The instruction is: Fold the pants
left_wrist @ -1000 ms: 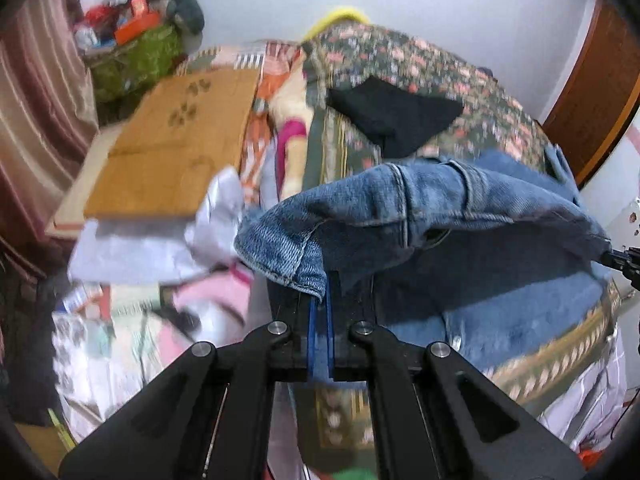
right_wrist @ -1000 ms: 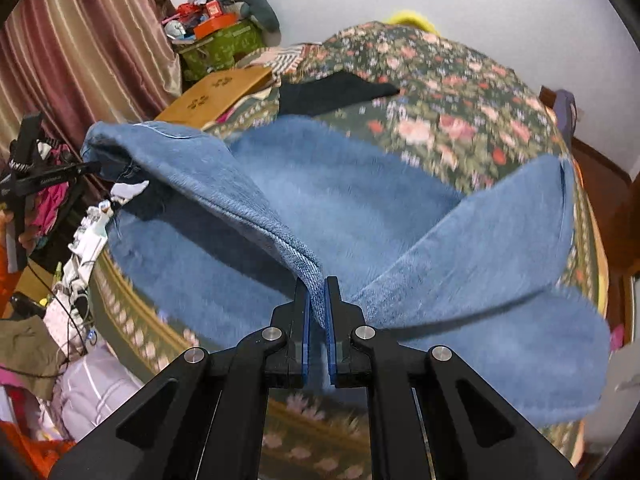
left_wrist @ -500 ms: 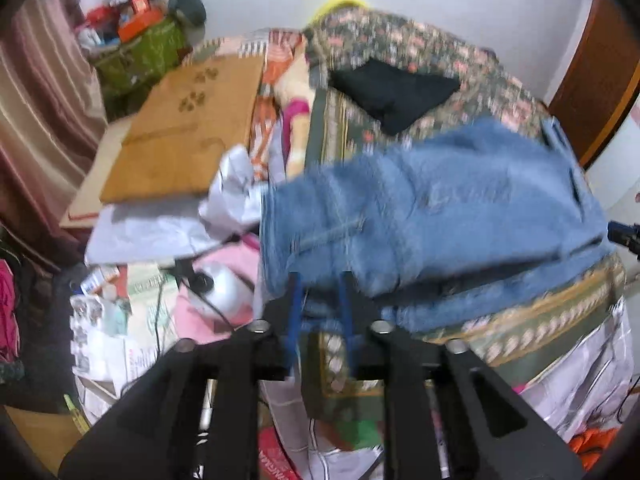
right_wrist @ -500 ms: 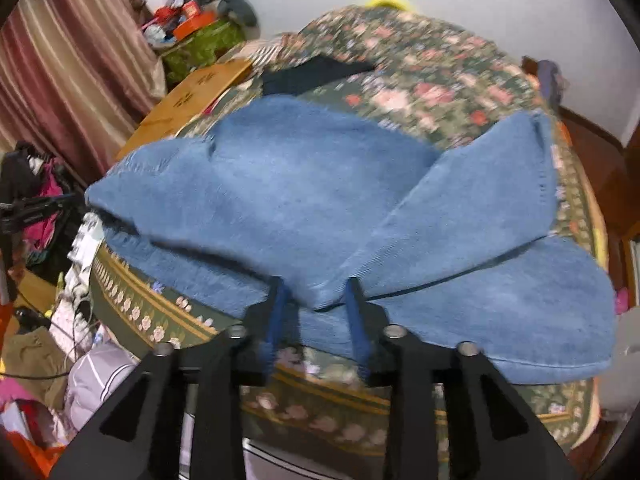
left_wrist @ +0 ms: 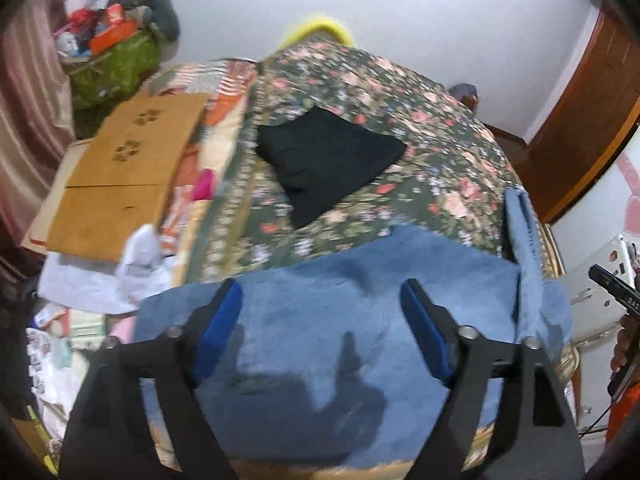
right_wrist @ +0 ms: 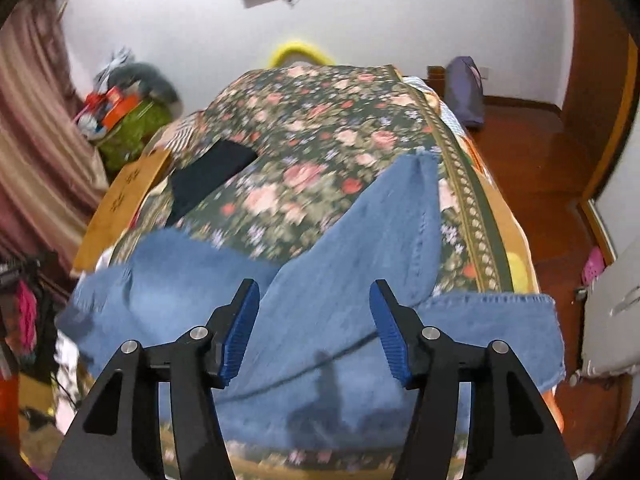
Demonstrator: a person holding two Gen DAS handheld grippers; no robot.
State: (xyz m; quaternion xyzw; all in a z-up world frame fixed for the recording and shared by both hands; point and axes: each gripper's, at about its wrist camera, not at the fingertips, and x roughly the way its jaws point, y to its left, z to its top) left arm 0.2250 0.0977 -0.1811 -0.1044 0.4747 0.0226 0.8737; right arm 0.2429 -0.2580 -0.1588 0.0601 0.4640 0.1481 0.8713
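Two grippers: left gripper (left_wrist: 322, 300) and right gripper (right_wrist: 314, 300), each with fingers spread wide, nothing between the blue pads, both above the denim.
Location of pants: blue jeans (right_wrist: 320, 312) lie on the near end of the bed (right_wrist: 320, 120), over the floral bedspread and reaching its near edge.
Left view only: cardboard sheet (left_wrist: 120, 176) with paw prints beside the bed, crumpled white paper (left_wrist: 132, 264) just below it, full outline of the folded black garment (left_wrist: 324, 164) on the bedspread beyond the jeans, a bit of a hand and dark tool at the right edge.
Right view only: wooden floor (right_wrist: 536, 184) beside the bed, purple bag (right_wrist: 464, 92) against the far wall, dark frame on the wall; black garment seen only as a sliver at left.
Both views: green bag (left_wrist: 112, 68) piled with clutter in the far corner, yellow arc behind the headboard end.
Pants, left view: one broad flat blue panel, mostly smooth, a narrow strip standing up along its right side.
Pants, right view: one leg folded diagonally up across the other layers, its hem towards the far right; a second hem lies level at right with a stitched edge; frayed edge at far left.
Image quality: motion blur in both views; fine seams not readable.
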